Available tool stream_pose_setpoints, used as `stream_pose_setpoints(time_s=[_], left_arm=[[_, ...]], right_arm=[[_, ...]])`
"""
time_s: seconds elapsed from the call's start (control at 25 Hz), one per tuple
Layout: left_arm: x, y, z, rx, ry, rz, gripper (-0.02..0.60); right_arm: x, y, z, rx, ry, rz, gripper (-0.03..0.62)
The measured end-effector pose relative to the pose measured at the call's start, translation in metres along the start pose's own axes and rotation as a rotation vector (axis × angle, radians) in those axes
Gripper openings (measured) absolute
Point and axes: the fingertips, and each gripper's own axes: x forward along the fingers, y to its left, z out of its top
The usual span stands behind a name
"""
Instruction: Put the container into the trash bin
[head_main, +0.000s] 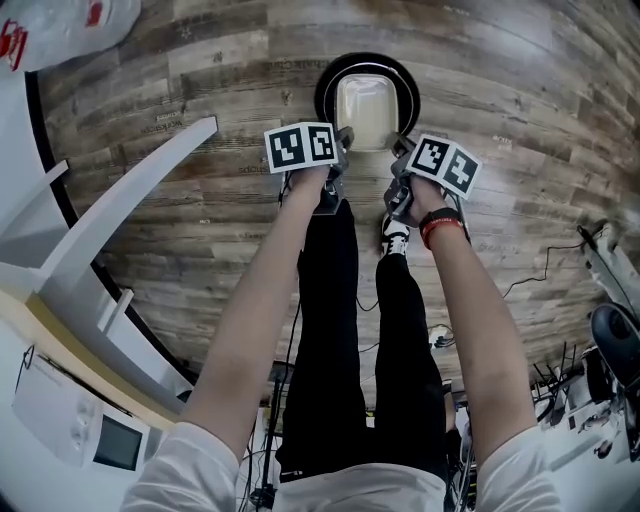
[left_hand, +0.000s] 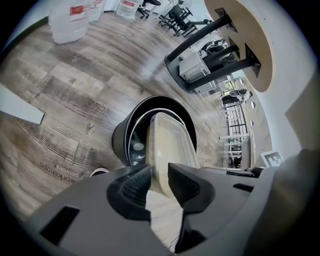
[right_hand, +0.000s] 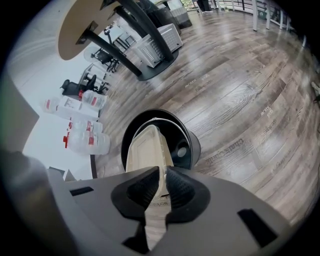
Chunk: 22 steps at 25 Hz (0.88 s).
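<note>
A beige lidded container (head_main: 362, 108) hangs over the mouth of a round black trash bin (head_main: 330, 80) on the wooden floor, held at its near edge from both sides. My left gripper (head_main: 343, 140) is closed on its left rim; in the left gripper view the container (left_hand: 167, 145) fills the gap between the pads of the left gripper (left_hand: 159, 182), with the bin (left_hand: 122, 140) just beyond. My right gripper (head_main: 400, 150) pinches the right rim. In the right gripper view the thin edge of the container (right_hand: 145, 150) sits tight in the right gripper (right_hand: 162, 185), above the bin (right_hand: 192, 142).
A white desk frame (head_main: 120, 190) runs along the left. The person's legs and a shoe (head_main: 395, 235) stand just behind the bin. Cables and equipment (head_main: 590, 370) lie at the right. Water bottle packs (right_hand: 80, 137) and a round table on black legs (left_hand: 245, 40) stand further off.
</note>
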Motion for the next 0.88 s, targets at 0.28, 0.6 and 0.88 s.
stream_pose_setpoints(time_s=[0.28,0.6,0.88], left_arm=[[0.015,0.007,0.009,0.000,0.020,0.019,0.123],[0.019,0.000,0.011,0.015,0.050,0.022,0.127],[0.017,0.001,0.003,-0.003,0.056,0.009,0.141]], right_arm=[[0.014,-0.003,0.011,-0.004,-0.017,0.000,0.048],[0.011,-0.009,0.013,-0.013,-0.014,-0.019,0.048],[0.007,-0.009,0.011,-0.039,-0.012,-0.023,0.057]])
